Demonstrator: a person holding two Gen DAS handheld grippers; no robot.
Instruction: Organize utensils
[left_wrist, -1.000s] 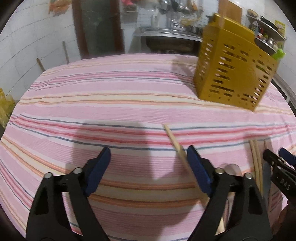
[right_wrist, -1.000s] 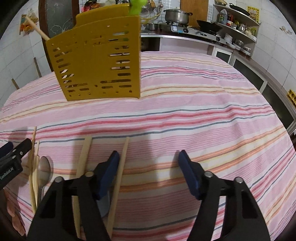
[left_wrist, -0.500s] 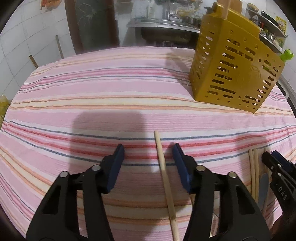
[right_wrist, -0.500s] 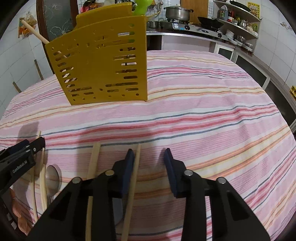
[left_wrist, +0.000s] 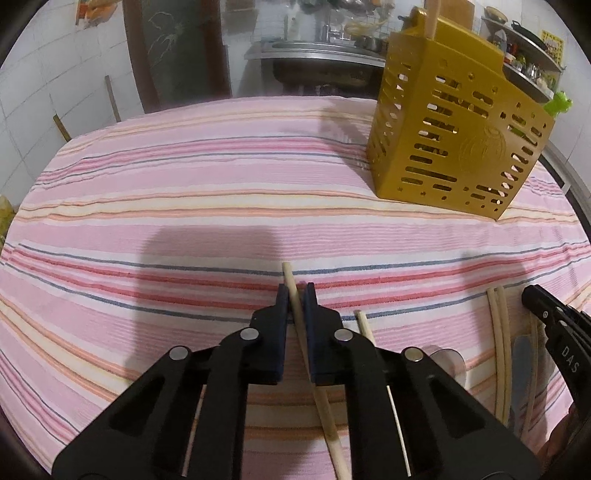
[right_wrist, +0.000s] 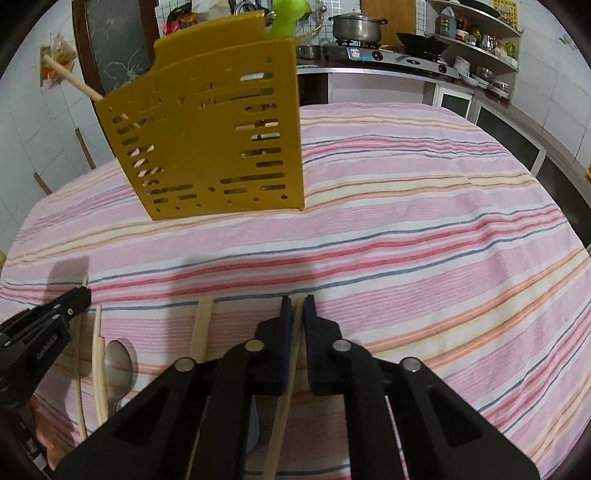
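My left gripper (left_wrist: 295, 292) has its jaws closing and its blue pads press on a wooden chopstick (left_wrist: 317, 398), near the stick's far tip. My right gripper (right_wrist: 297, 304) is closing the same way, pads pinching another chopstick (right_wrist: 282, 417) close to its far end. Both sticks lie low over the striped tablecloth (left_wrist: 184, 206). The yellow slotted utensil holder (left_wrist: 454, 140) (right_wrist: 207, 147) stands further back, with one chopstick (right_wrist: 70, 79) sticking out of it. In each wrist view the other gripper shows at the edge: the right gripper (left_wrist: 554, 325), the left gripper (right_wrist: 48, 317).
Loose chopsticks (right_wrist: 202, 328) (left_wrist: 498, 339) and a metal spoon (right_wrist: 119, 363) lie on the cloth between the two grippers. A green object (right_wrist: 286, 18) pokes above the holder. Behind the table are a sink counter (left_wrist: 317, 55) and a stove with a pot (right_wrist: 356, 26).
Both grippers have gone from wide open to closed, each taking hold of a chopstick. The left gripper shifted slightly so its chopstick sits between the pads; the right stayed in place.
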